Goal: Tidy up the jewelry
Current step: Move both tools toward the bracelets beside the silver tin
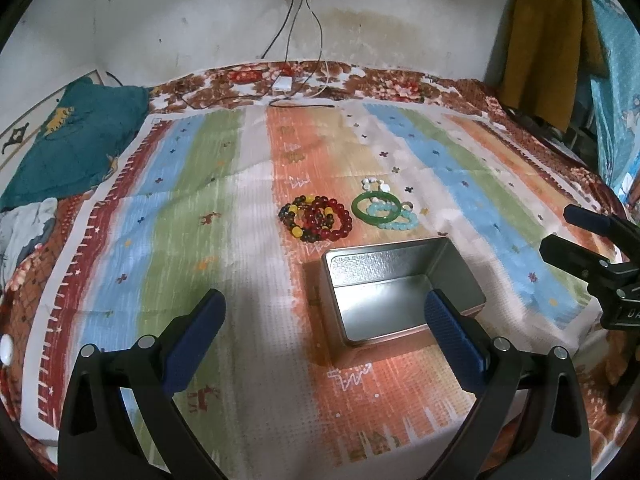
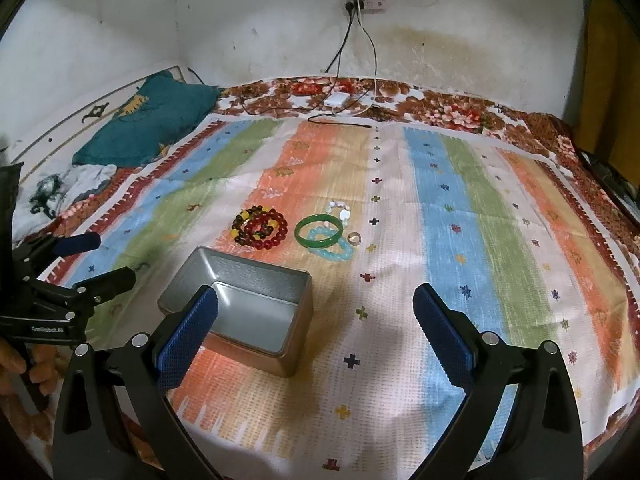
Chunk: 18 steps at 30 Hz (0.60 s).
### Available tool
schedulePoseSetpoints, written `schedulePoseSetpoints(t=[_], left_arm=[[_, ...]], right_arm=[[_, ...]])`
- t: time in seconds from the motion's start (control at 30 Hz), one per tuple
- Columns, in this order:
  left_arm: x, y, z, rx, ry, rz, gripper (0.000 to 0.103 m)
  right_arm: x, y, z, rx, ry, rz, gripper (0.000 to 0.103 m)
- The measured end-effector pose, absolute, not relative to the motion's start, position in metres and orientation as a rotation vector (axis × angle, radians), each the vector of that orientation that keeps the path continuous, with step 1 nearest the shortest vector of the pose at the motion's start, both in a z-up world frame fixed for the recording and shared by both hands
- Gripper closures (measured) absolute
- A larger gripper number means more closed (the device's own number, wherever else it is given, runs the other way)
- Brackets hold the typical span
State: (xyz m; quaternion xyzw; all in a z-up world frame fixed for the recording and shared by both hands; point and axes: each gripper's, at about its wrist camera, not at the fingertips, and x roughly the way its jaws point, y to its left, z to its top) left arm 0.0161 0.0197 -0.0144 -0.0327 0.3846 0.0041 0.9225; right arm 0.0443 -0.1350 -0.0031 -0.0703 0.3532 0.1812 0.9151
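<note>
From the left wrist, the left gripper hangs with its 2 blue-padded fingers spread wide, holding nothing, above the striped cloth. The metal tin sits between them; just beyond the tin lie the red bead bracelets and the green bangle.

From the right wrist, the right gripper is likewise wide apart and bare – the tin is at its left finger, the jewelry just beyond the tin.

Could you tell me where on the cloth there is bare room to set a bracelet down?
Free: the green stripe left of the metal tin, and the blue stripe right of the jewelry. Crowded: beyond the tin, around the red bead bracelets and green bangle.
</note>
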Motion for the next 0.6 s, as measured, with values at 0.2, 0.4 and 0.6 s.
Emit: schedulePoseSetpoints(t=[0.2, 0.4, 0.6], left_arm=[[0.0156, 0.0181, -0.0130, -0.053, 0.781, 0.015, 0.006], [0.0163, 0.0172, -0.0111, -0.033, 0.759, 0.025, 0.006], [0.0213, 0.0198, -0.0101, -0.048, 0.769, 0.013, 0.006]], right_arm=[[0.0458, -0.1355, -0.0030, -0.146, 0.737, 0.377, 0.004], [0.0490, -0.1358, -0.0045, -0.143, 0.752, 0.376, 0.004], [0.0544, -0.1332, -0.0044, -0.148, 0.765, 0.369, 0.004]])
